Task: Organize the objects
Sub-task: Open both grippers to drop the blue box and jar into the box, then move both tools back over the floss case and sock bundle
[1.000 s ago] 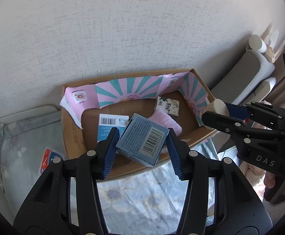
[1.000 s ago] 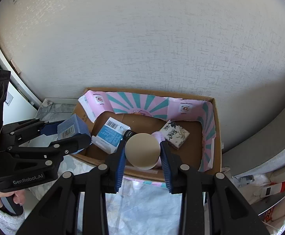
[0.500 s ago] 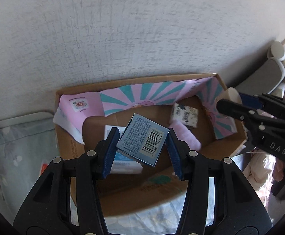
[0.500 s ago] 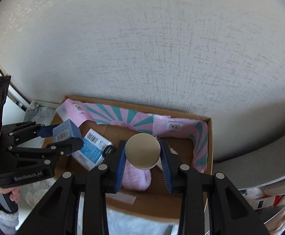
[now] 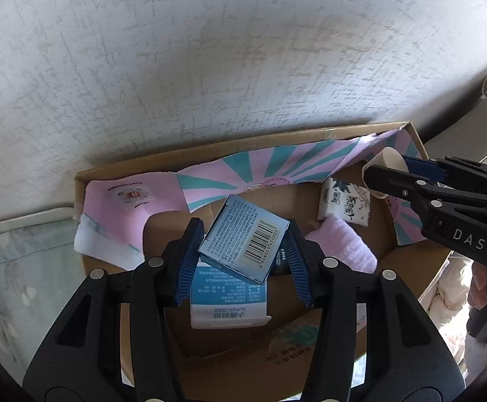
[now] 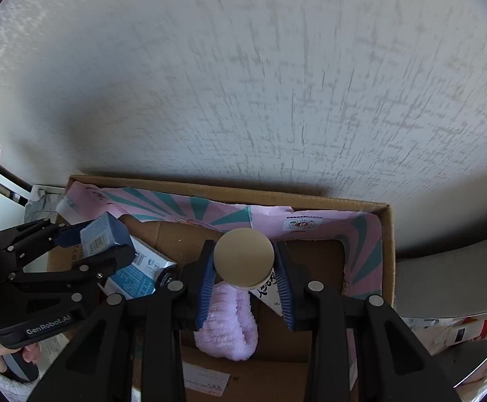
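My left gripper (image 5: 243, 234) is shut on a small blue box (image 5: 243, 238) with a barcode and holds it over the left half of an open cardboard box (image 5: 243, 140). My right gripper (image 6: 243, 258) is shut on a round beige jar (image 6: 243, 258) and holds it over the box's right half; the jar also shows in the left wrist view (image 5: 385, 164). The blue box shows in the right wrist view (image 6: 104, 234). Inside the box lie a blue-and-white carton (image 5: 226, 301), a pink fluffy cloth (image 6: 226, 321) and a white floral pack (image 5: 344, 206).
The cardboard box (image 6: 385, 234) stands against a textured white wall and is lined with pink and teal striped paper (image 5: 277, 164). Floral bedding (image 5: 18, 268) lies to its left. A grey cushion (image 6: 451, 278) sits to its right.
Both grippers have moved forward and lower over the cardboard box, still holding the blue box and the jar. The box's inside now fills more of both views.
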A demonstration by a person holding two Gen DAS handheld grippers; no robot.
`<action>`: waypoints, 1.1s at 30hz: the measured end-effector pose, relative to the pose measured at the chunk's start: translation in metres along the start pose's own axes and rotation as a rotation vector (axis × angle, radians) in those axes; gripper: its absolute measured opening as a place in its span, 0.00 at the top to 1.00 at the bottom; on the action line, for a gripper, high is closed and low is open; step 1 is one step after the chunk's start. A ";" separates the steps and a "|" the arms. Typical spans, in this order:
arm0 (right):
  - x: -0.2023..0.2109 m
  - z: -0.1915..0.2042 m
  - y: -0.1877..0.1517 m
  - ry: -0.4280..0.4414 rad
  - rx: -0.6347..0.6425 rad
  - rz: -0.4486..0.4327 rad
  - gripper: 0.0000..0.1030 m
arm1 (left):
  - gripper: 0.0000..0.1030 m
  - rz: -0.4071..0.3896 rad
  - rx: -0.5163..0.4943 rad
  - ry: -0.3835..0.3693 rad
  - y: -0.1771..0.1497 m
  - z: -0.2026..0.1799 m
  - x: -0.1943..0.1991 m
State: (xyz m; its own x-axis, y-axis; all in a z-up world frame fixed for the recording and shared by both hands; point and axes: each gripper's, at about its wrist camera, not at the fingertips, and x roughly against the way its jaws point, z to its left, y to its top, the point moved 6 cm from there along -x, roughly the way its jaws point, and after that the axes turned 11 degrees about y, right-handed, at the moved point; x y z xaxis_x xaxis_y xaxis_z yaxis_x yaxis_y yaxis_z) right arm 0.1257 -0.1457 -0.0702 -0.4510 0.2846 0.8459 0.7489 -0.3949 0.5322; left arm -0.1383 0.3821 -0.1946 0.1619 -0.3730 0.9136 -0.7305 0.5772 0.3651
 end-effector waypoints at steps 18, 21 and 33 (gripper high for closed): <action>-0.015 -0.014 0.014 0.034 -0.156 0.053 0.13 | 0.00 0.037 -0.144 0.059 -0.001 0.001 0.008; -0.014 -0.015 0.013 0.041 -0.169 0.057 0.01 | 0.00 0.040 -0.166 0.065 -0.005 -0.002 0.008; 0.003 -0.011 0.008 0.027 -0.151 0.047 0.01 | 0.00 0.035 -0.149 0.014 -0.019 -0.004 0.015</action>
State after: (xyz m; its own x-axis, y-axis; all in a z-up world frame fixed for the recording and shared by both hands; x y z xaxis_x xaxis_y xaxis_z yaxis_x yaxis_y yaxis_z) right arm 0.1250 -0.1580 -0.0631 -0.4313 0.2402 0.8696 0.6892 -0.5343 0.4894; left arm -0.1195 0.3684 -0.1866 0.1484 -0.3411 0.9282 -0.6295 0.6913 0.3547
